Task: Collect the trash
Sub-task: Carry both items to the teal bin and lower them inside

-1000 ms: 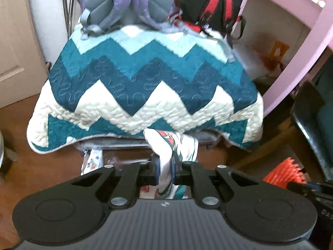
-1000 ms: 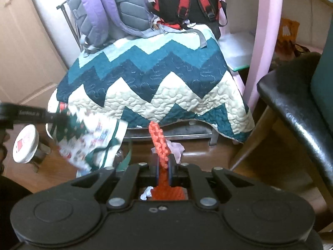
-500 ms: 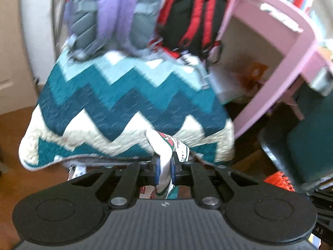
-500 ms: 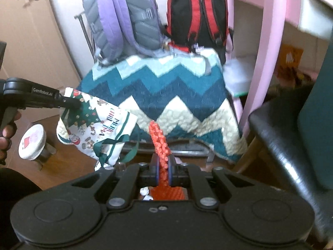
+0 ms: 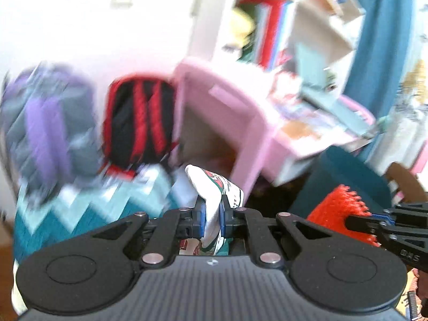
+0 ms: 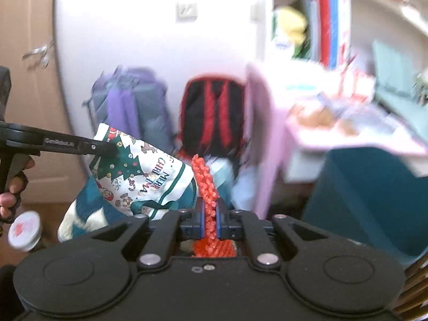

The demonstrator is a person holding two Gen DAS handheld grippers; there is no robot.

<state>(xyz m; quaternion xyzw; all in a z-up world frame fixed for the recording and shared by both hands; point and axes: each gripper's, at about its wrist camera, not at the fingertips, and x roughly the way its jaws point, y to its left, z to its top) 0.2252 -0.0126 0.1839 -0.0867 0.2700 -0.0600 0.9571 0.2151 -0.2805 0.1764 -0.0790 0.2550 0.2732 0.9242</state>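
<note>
1. Jaws of the left gripper (image 5: 211,215) are clamped tight on the white edge of a Christmas bag (image 5: 214,187), which sticks up between the blue pads.
2. From the right wrist view, that bag (image 6: 141,176) hangs in the air from the left gripper (image 6: 105,147), printed with a tree and "MERRY CHRISTMAS"; a hand (image 6: 12,187) grips the tool's handle.
3. Jaws of the right gripper (image 6: 210,220) are nearly closed, pinching an orange mesh (image 6: 204,182) that stands up from the pads.
4. From the left wrist view, the orange mesh (image 5: 337,208) shows at the right, held by the right gripper (image 5: 358,220).
5. Behind, blurred, are a purple backpack (image 6: 131,107), a red-and-black backpack (image 6: 214,112), a zigzag quilt (image 5: 80,203) and a pink desk (image 5: 222,107).
</note>
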